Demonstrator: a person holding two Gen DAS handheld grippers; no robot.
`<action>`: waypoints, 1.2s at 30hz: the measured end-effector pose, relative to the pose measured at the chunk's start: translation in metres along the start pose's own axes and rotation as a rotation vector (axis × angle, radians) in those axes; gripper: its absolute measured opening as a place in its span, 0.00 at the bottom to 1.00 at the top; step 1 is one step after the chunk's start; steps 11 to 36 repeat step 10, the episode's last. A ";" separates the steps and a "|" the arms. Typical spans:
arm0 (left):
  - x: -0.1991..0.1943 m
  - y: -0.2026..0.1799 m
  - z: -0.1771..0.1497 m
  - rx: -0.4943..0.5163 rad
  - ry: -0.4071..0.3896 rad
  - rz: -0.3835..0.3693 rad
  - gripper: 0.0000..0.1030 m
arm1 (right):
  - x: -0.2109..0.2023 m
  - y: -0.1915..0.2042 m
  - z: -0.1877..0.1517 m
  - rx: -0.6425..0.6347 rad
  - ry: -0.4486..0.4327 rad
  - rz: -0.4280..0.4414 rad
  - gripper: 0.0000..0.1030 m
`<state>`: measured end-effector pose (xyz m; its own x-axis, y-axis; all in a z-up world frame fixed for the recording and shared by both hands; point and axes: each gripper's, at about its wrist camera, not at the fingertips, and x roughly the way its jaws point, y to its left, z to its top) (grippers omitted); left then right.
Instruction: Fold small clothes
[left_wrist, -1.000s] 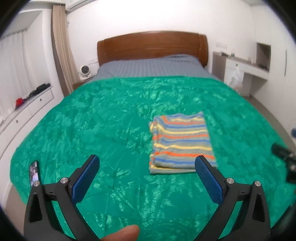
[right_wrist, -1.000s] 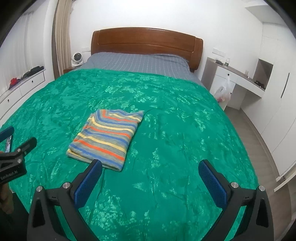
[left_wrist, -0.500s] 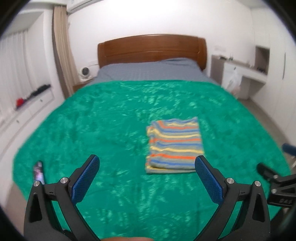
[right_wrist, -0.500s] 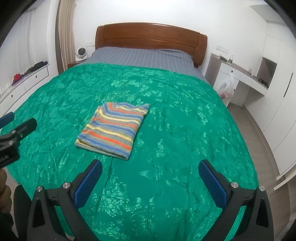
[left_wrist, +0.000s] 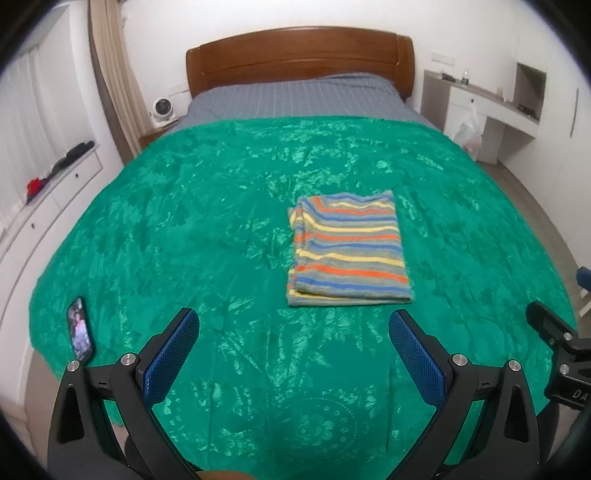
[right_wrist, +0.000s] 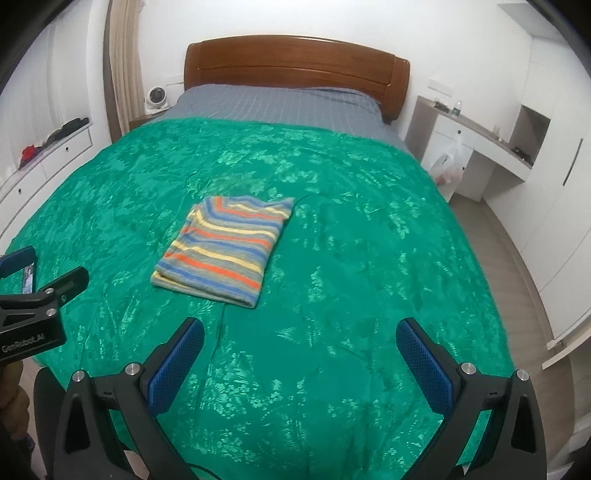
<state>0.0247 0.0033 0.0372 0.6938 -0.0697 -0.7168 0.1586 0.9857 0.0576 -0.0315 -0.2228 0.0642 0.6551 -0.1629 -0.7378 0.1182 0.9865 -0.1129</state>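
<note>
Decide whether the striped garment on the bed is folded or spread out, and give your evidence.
Folded. The striped garment lies as a compact rectangle on the green bedspread, with stacked layered edges showing along its left side and no sleeves sticking out.

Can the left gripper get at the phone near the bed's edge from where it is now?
Probably yes. The left gripper is open and empty, and the phone lies flat on the green bedspread to its left, with nothing between them.

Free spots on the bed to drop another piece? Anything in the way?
Bare green bedspread runs right of the folded striped garment to the bed's edge, and between it and the grey sheet. More on its left, up to the phone at the near-left corner. Both grippers (left, right) open, empty. Nowhere crowded.
</note>
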 end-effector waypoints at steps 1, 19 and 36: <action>-0.001 0.000 0.000 -0.006 -0.007 -0.006 1.00 | -0.001 0.000 0.000 0.001 -0.001 0.001 0.99; -0.007 -0.014 -0.003 0.048 -0.055 0.014 1.00 | 0.002 0.000 -0.001 0.000 -0.003 0.017 0.99; -0.007 -0.014 -0.003 0.048 -0.055 0.014 1.00 | 0.002 0.000 -0.001 0.000 -0.003 0.017 0.99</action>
